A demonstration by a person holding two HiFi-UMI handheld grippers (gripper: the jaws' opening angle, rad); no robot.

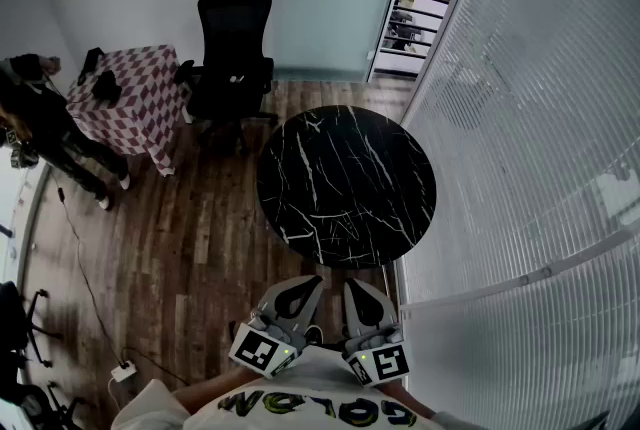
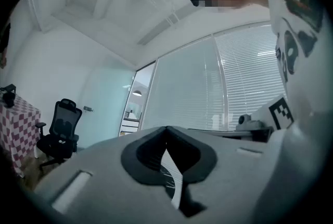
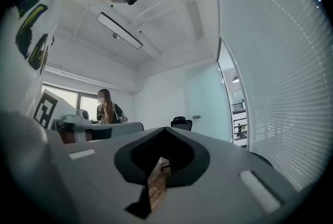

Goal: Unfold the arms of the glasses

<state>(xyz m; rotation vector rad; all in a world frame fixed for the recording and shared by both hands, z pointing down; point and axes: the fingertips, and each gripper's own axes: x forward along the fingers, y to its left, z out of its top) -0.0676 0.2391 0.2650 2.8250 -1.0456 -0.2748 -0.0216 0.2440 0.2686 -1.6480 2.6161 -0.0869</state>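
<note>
Since no glasses show in any view, we judge the unfolding not yet begun. Beyond the round black marble table (image 1: pixel 345 183), we hold our left gripper (image 1: pixel 298 296) and right gripper (image 1: pixel 366 303) clenched, empty; next, we must find the glasses.

The left gripper (image 1: pixel 300 293) and the right gripper (image 1: pixel 362 298) are held low, just in front of the chest (image 1: pixel 300 400). They are side by side and near each other, not touching, and both point forward about level. Each gripper's jaws are pressed together, tips meeting, with nothing between them.
</note>
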